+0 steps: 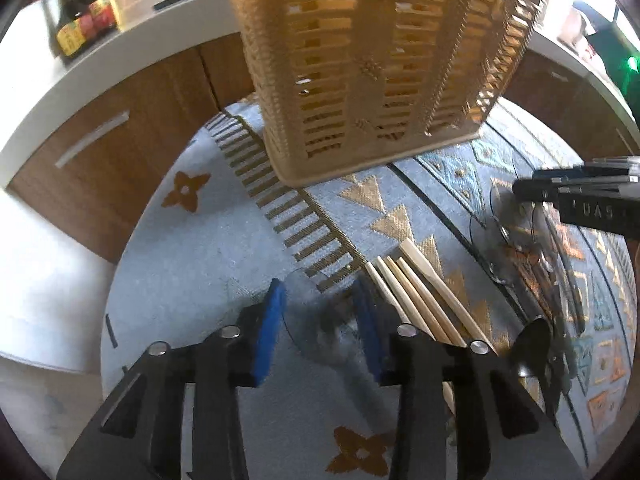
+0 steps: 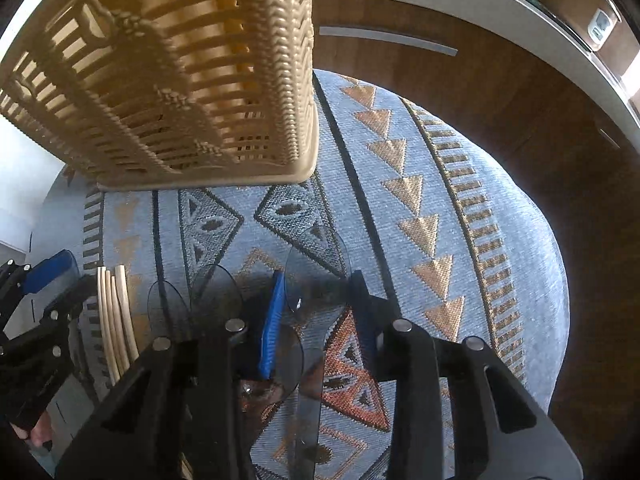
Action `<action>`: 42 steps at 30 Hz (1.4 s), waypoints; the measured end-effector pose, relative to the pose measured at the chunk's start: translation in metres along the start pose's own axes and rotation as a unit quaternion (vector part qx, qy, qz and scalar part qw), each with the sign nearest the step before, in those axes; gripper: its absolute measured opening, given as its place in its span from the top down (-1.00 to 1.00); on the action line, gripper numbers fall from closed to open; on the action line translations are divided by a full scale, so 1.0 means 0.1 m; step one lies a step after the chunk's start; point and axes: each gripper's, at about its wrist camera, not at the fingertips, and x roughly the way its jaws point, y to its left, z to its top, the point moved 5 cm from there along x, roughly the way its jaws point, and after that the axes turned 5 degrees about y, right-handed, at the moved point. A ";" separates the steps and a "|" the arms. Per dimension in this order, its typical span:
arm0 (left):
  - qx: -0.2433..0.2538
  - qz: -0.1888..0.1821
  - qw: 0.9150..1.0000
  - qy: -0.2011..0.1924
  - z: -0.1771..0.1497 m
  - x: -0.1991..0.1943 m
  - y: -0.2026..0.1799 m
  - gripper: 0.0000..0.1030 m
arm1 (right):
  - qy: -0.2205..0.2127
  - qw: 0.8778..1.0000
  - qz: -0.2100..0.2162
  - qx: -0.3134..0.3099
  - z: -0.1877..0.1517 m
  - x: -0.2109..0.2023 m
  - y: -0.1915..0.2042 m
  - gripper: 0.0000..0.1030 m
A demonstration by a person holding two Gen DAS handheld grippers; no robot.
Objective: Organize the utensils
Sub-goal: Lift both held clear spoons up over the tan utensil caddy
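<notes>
A tan woven-look plastic utensil basket [image 1: 376,68] stands upright at the far side of a patterned cloth; it also shows in the right wrist view [image 2: 180,80]. Several wooden chopsticks [image 1: 416,300] lie side by side on the cloth, just right of my left gripper [image 1: 320,312], which is open with a clear plastic spoon [image 1: 304,300] between its fingers. Several more clear plastic spoons [image 2: 312,264] lie under my right gripper [image 2: 316,300], which is open above them. The chopsticks also show at the left of the right wrist view [image 2: 114,320].
The round table is covered by a blue-grey cloth with triangle patterns [image 2: 440,208]. Behind it run wooden cabinets [image 1: 120,152] under a white counter holding dark sauce bottles [image 1: 80,16]. A dark spoon-like utensil [image 1: 532,344] lies right of the chopsticks.
</notes>
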 end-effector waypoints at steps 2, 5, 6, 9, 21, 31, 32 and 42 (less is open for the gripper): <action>-0.009 0.002 1.000 -0.009 0.00 0.00 0.03 0.40 | -0.018 1.000 0.020 0.000 -0.04 -0.04 -0.04 0.42; -0.021 -0.036 0.998 -0.055 -0.04 -0.17 0.08 0.41 | -0.074 0.997 0.013 -0.008 -0.20 -0.16 -0.25 0.42; -0.021 -0.037 0.996 -0.072 -0.04 -0.25 0.09 0.41 | -0.091 0.996 0.012 -0.011 -0.23 -0.23 -0.27 0.42; -0.016 -0.036 0.988 -0.150 -0.05 -0.64 0.09 0.42 | -0.153 0.988 0.031 -0.018 -0.38 -0.53 -0.31 0.42; -0.050 0.007 0.905 -0.423 0.63 -2.16 0.03 0.42 | -0.412 0.909 0.061 -0.033 -0.17 -2.17 -0.10 0.42; -0.075 0.076 0.853 -0.511 1.36 -2.18 0.08 0.42 | -0.510 0.860 0.028 -0.005 0.79 -2.51 -0.10 0.42; -0.075 0.076 0.854 -0.509 1.41 -2.12 0.11 0.42 | -0.513 0.858 0.028 -0.003 0.86 -2.48 -0.12 0.42; -0.088 0.077 0.871 -0.478 1.50 -1.41 0.30 0.42 | -0.489 0.872 0.024 0.005 1.05 -1.72 -0.19 0.42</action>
